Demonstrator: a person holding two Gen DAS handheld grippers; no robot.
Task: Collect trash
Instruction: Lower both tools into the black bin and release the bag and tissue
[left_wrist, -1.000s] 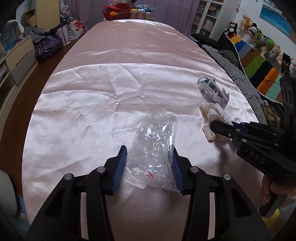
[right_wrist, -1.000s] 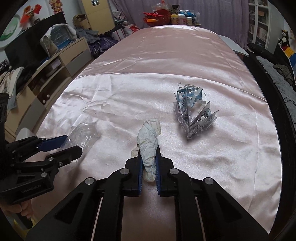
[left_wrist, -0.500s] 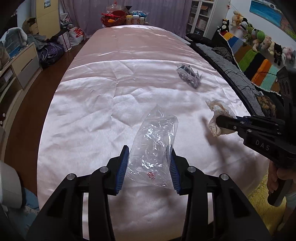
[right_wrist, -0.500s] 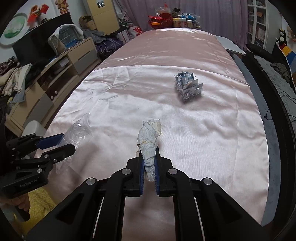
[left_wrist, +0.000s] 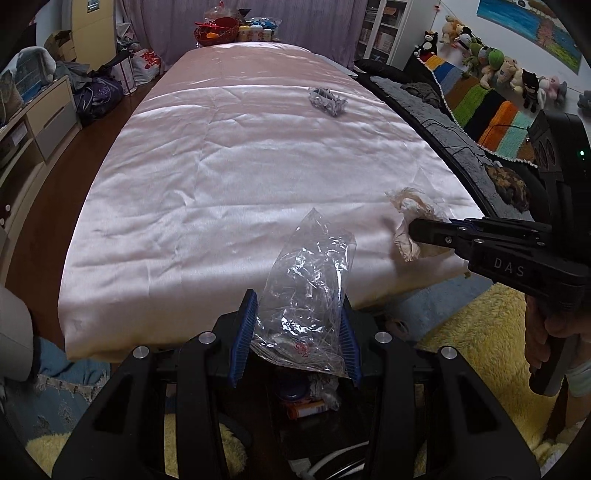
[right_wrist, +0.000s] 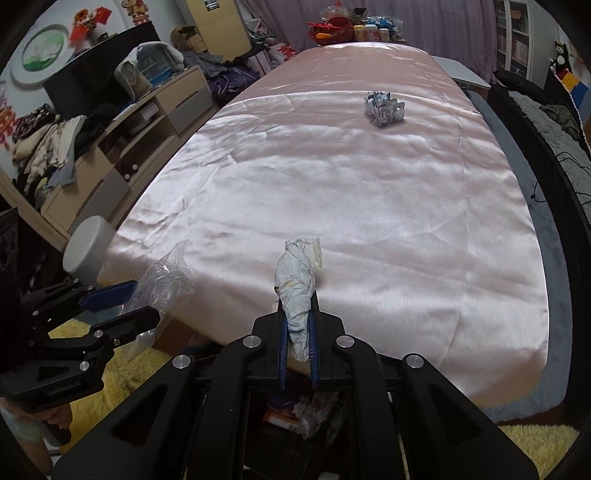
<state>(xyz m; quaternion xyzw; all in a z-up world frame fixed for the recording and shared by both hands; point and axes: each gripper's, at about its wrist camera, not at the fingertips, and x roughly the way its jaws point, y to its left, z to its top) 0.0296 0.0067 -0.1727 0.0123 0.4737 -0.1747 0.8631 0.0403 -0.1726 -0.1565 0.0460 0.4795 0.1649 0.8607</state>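
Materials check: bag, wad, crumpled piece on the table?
Bag: thin clear plastic film, glossy; see-through, sharp creases with glints.
Wad: looks like tissue or paper, matte white, softly twisted, yellowish stains.
Crumpled piece: probably foil or metallised wrapper; silvery, shiny angular folds. Too far to be sure.

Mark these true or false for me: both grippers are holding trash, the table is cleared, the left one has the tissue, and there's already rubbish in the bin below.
1. Both grippers hold trash. True: the left gripper is shut on the clear plastic bag, the right gripper on the crumpled tissue.
2. The table is cleared. False: a crumpled foil wrapper lies on the pink tablecloth.
3. The left gripper has the tissue. False: it has the bag.
4. Rubbish is already in the bin below. True: wrappers show beneath the grippers.
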